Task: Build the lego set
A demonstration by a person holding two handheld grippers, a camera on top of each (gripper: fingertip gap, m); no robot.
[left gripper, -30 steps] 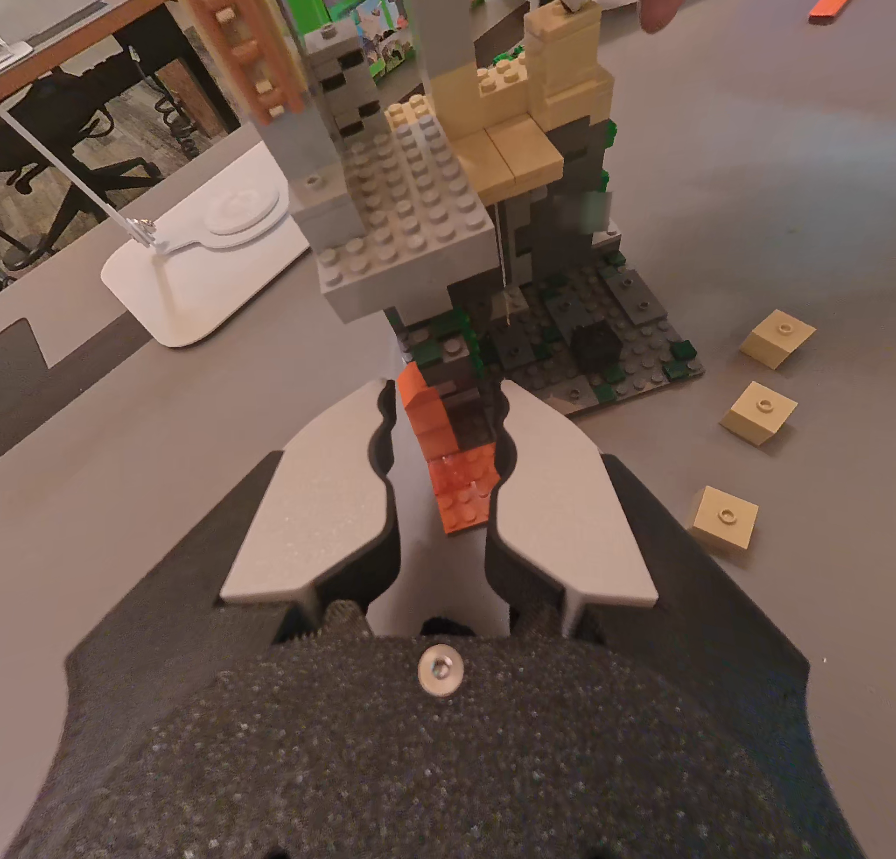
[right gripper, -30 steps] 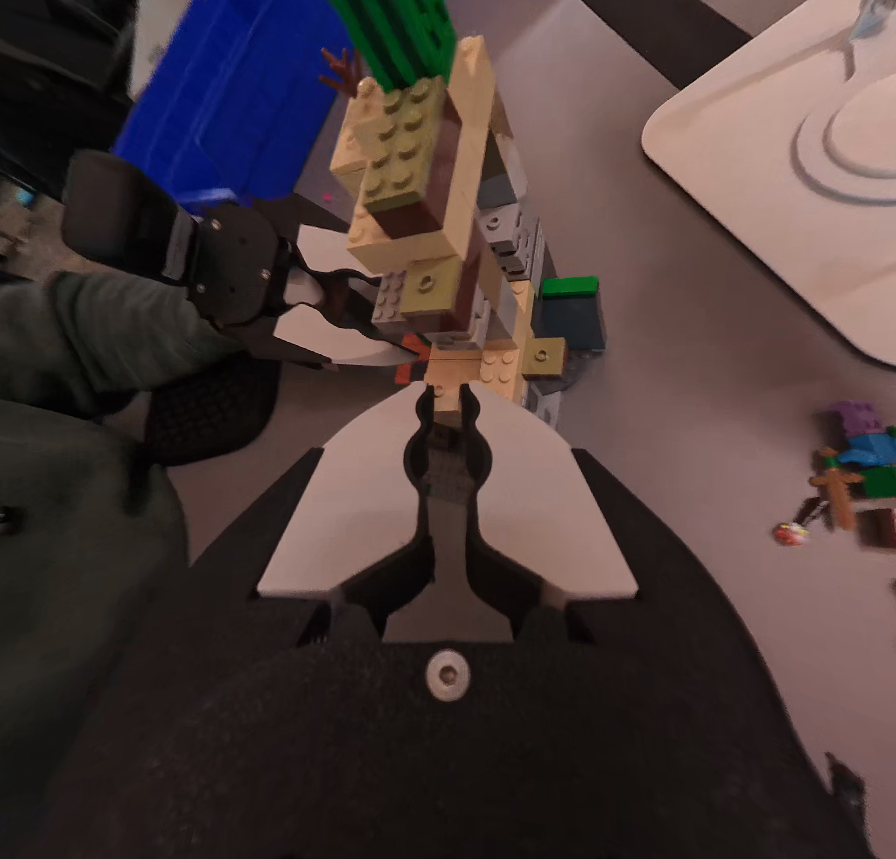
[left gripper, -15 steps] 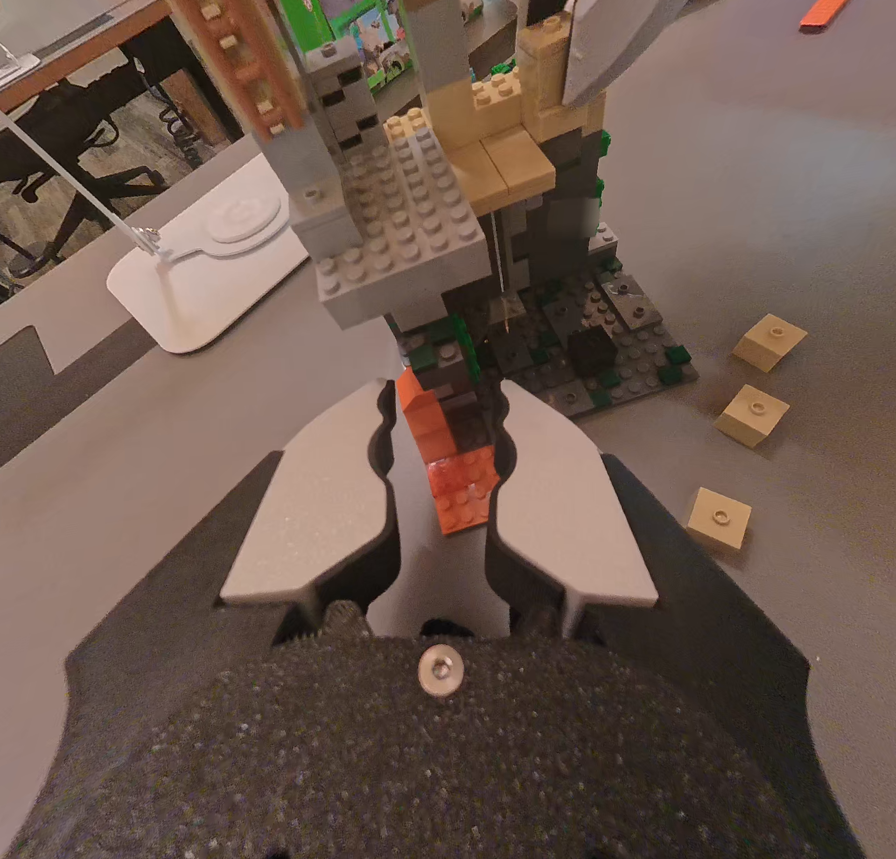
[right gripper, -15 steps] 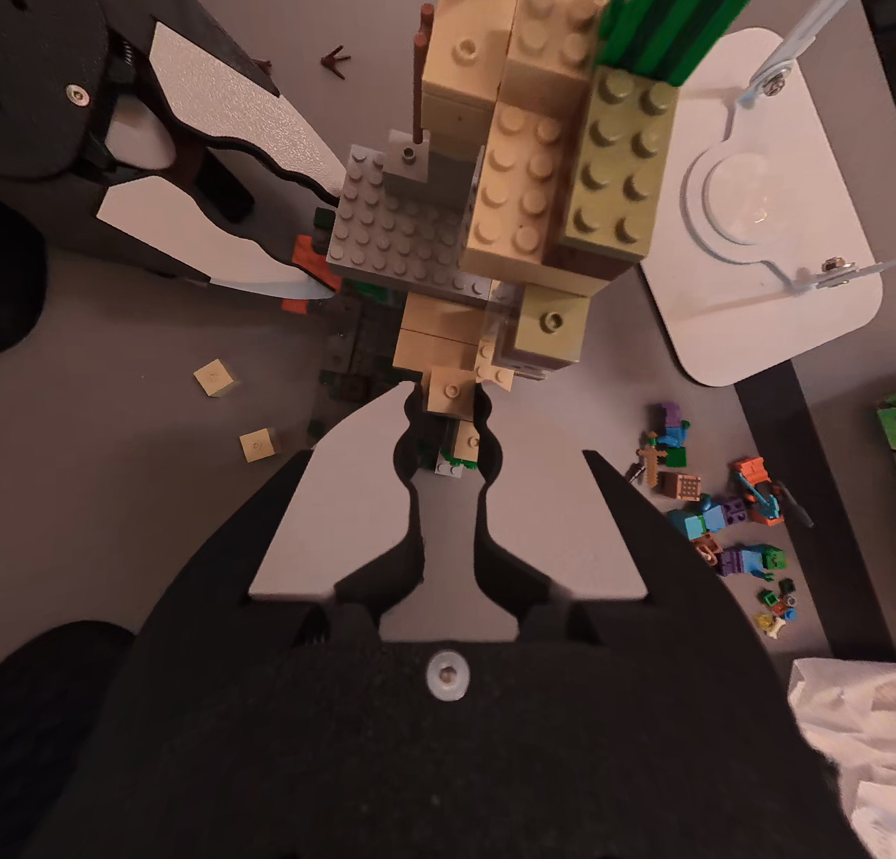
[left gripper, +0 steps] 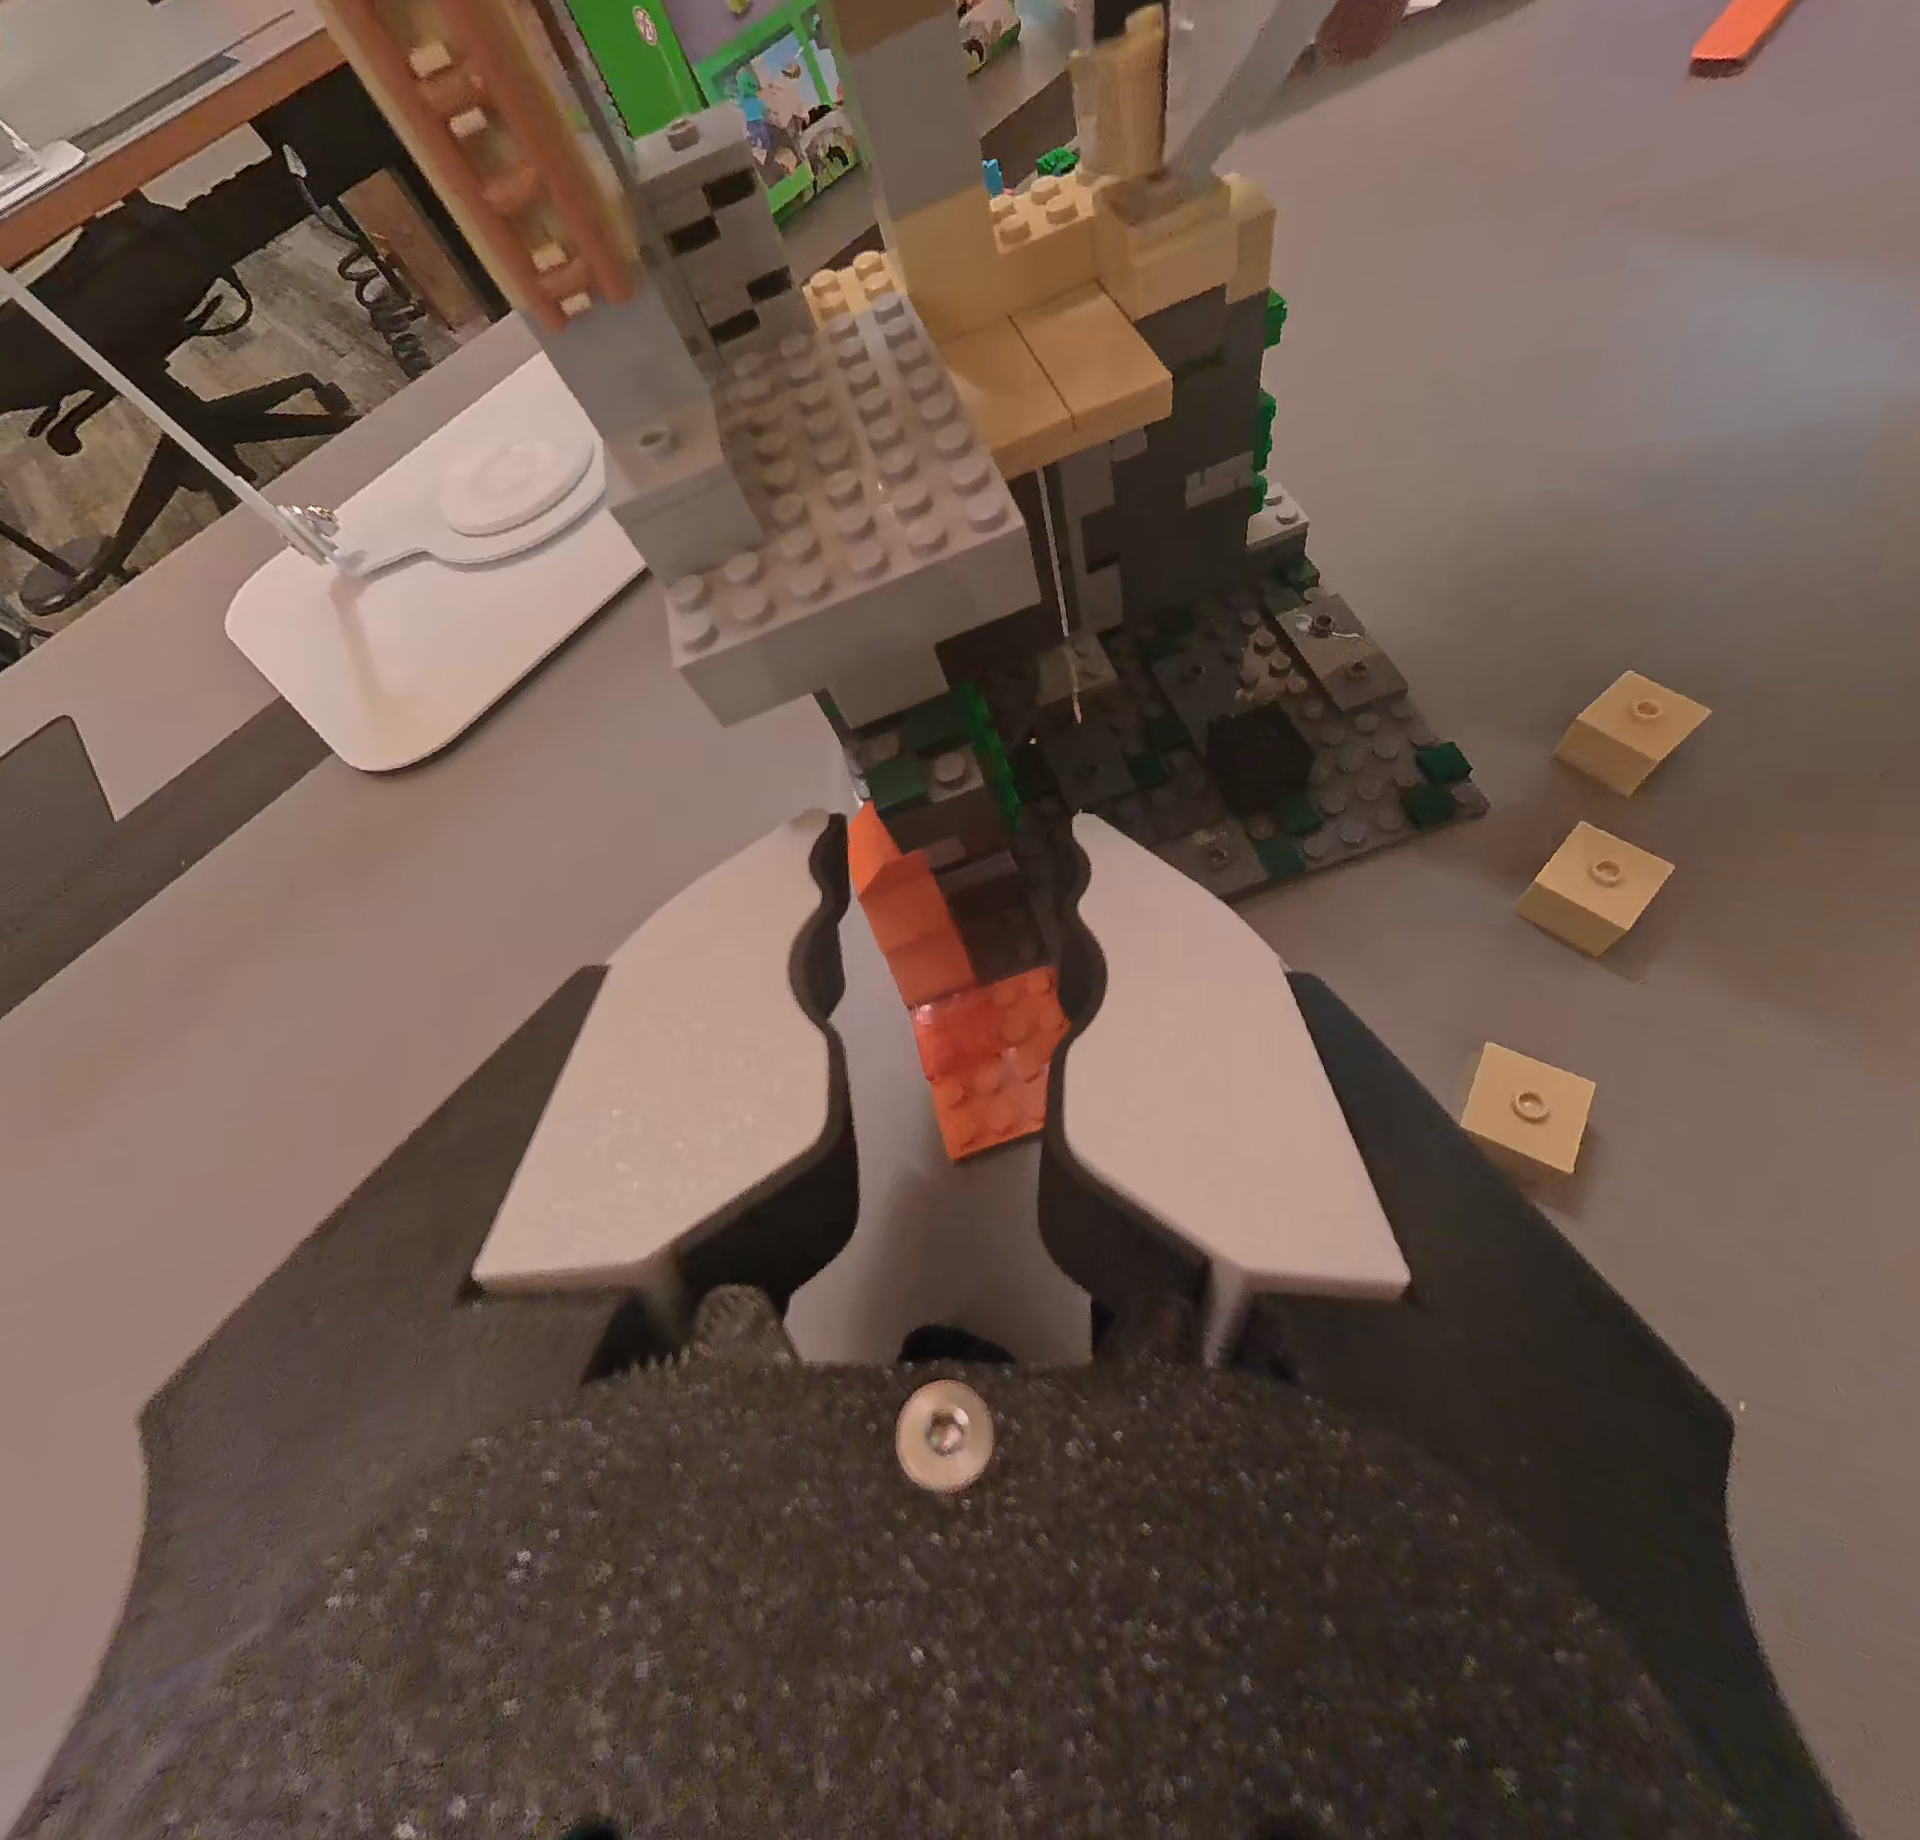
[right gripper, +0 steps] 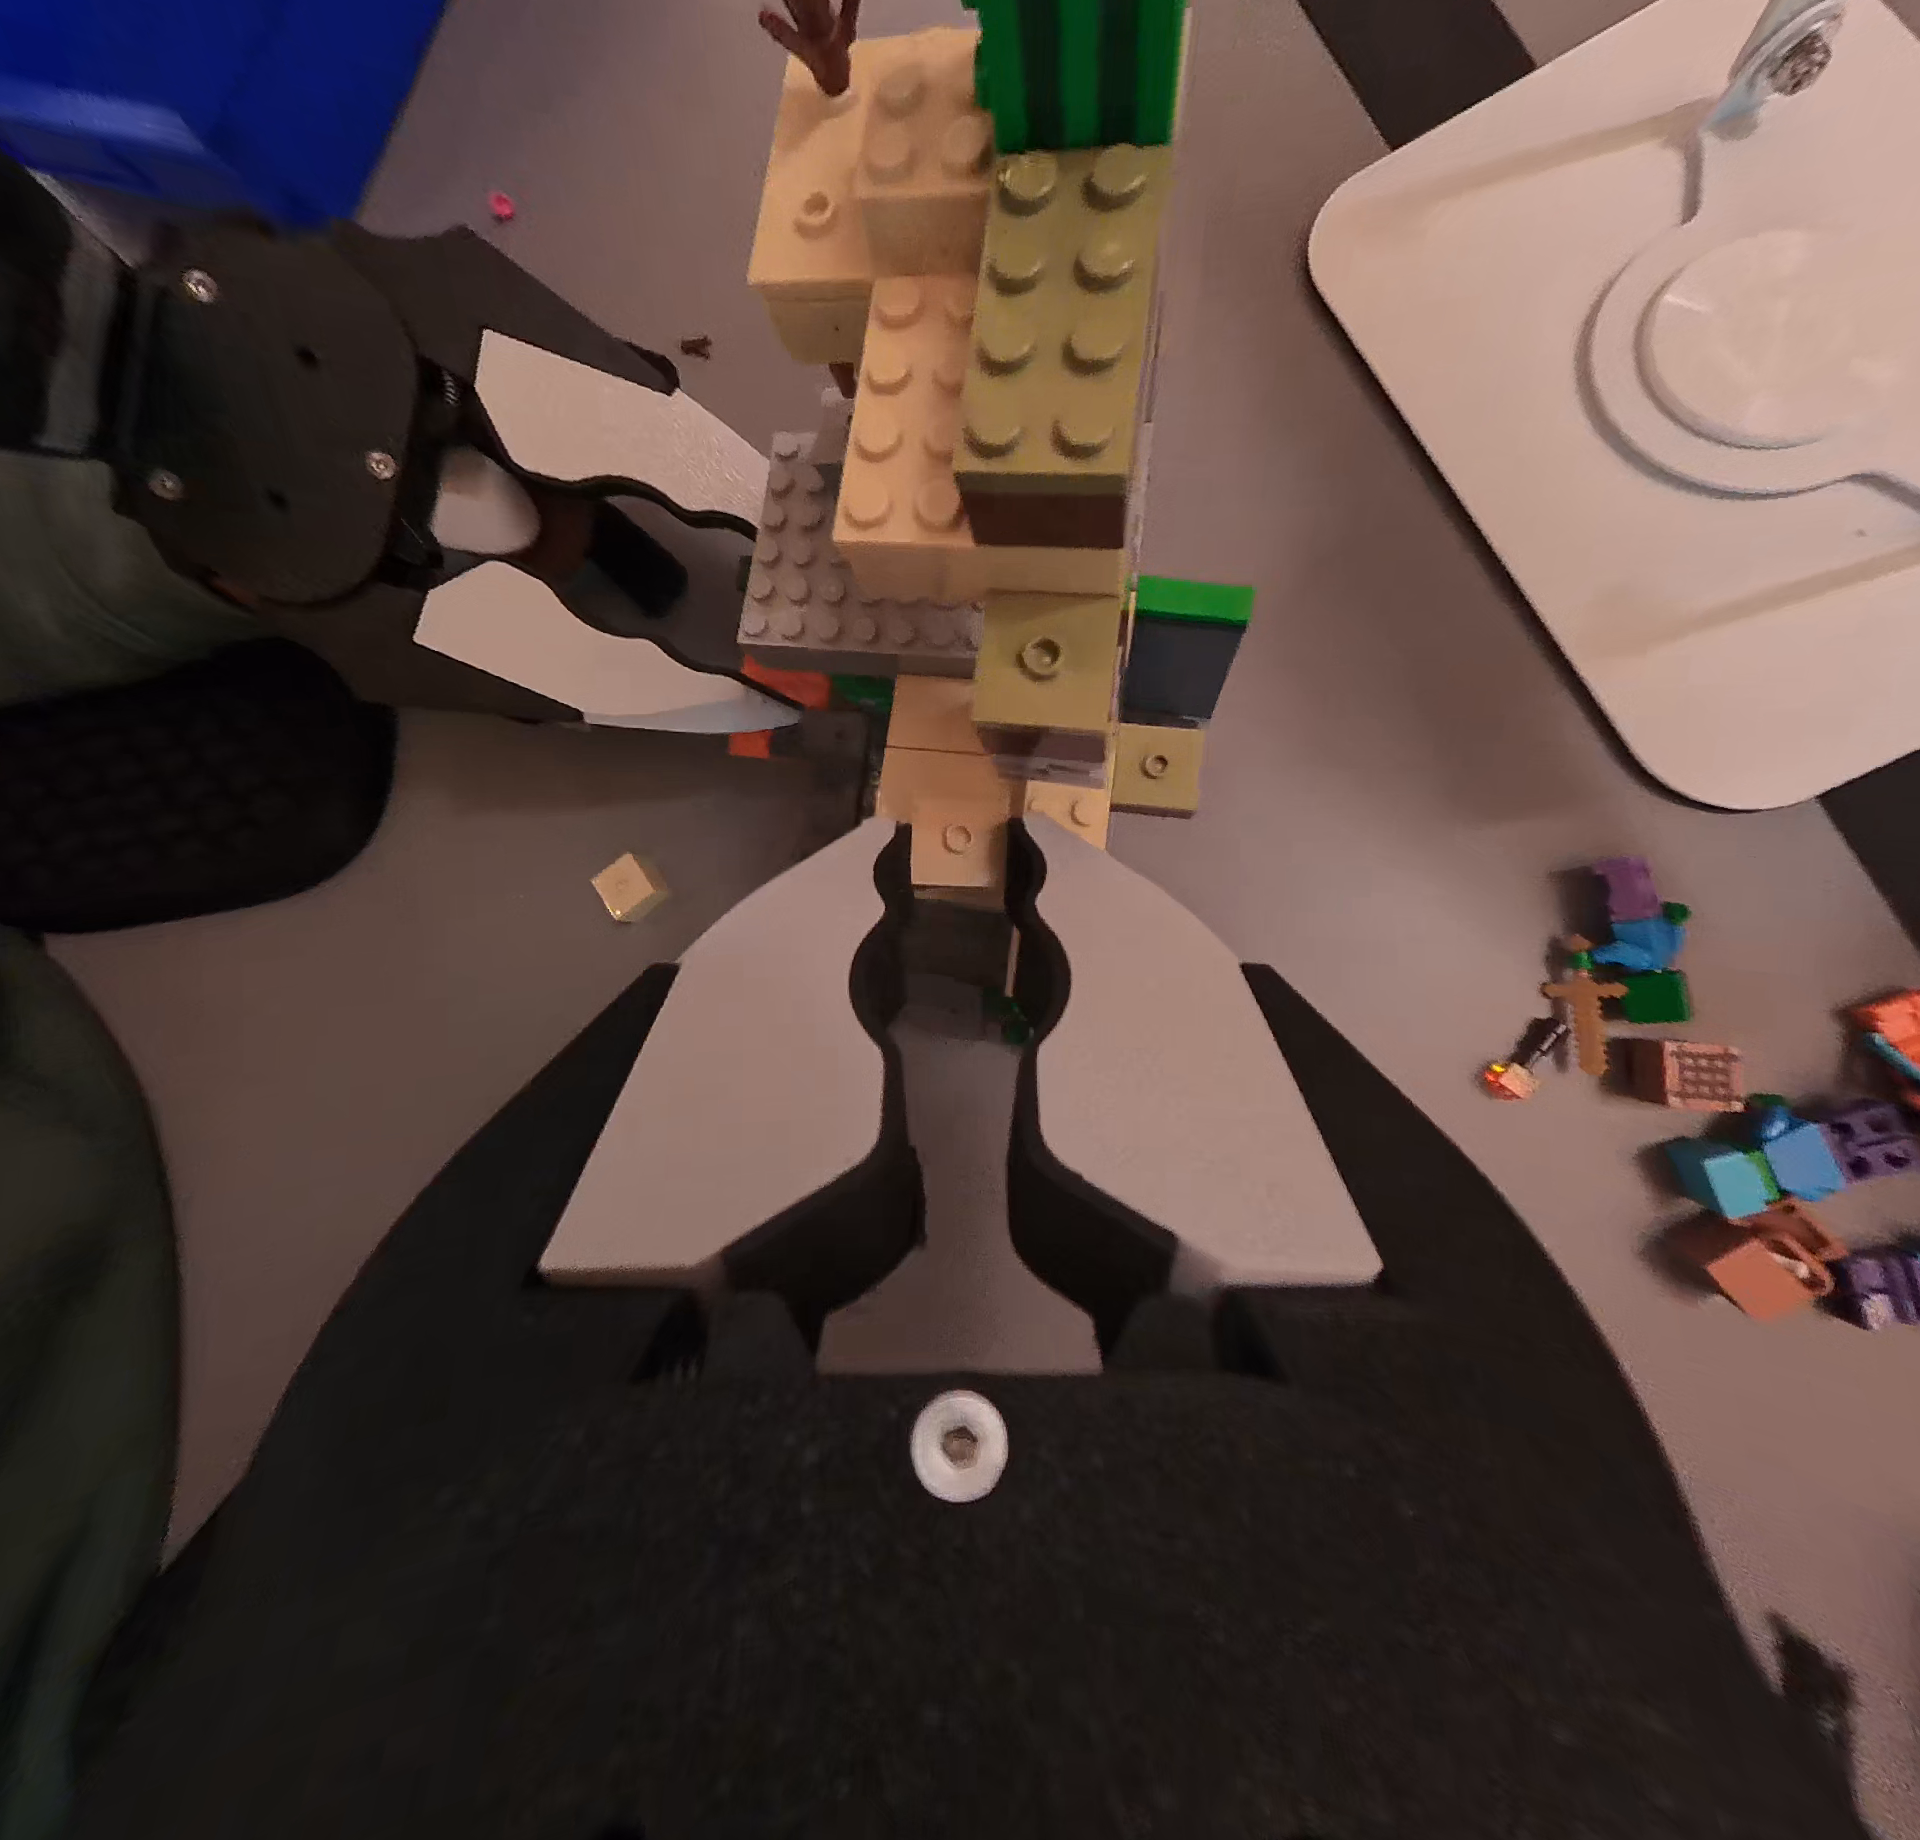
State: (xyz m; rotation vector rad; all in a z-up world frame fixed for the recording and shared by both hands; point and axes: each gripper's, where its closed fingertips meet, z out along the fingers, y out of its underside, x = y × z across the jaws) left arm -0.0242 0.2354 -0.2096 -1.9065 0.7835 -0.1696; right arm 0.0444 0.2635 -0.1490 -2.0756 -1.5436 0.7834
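Tan brick (right gripper: 956, 848), pinched in the right hand-held gripper (right gripper: 958, 860), sits over the lego model (left gripper: 935, 502) on the counter (left gripper: 312, 959); seemingly seated. Left hand-held gripper (left gripper: 951, 886) clamps the orange base (left gripper: 940, 959). Next: press down, then release.

left hand-held gripper (left gripper: 951, 834): jaws part-open, low, level | right hand-held gripper (right gripper: 958, 834): jaws narrowed, pointing down

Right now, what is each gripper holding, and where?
Left gripper clamps the build's orange-brown base column. Right gripper pinches a tan brick by its sides.
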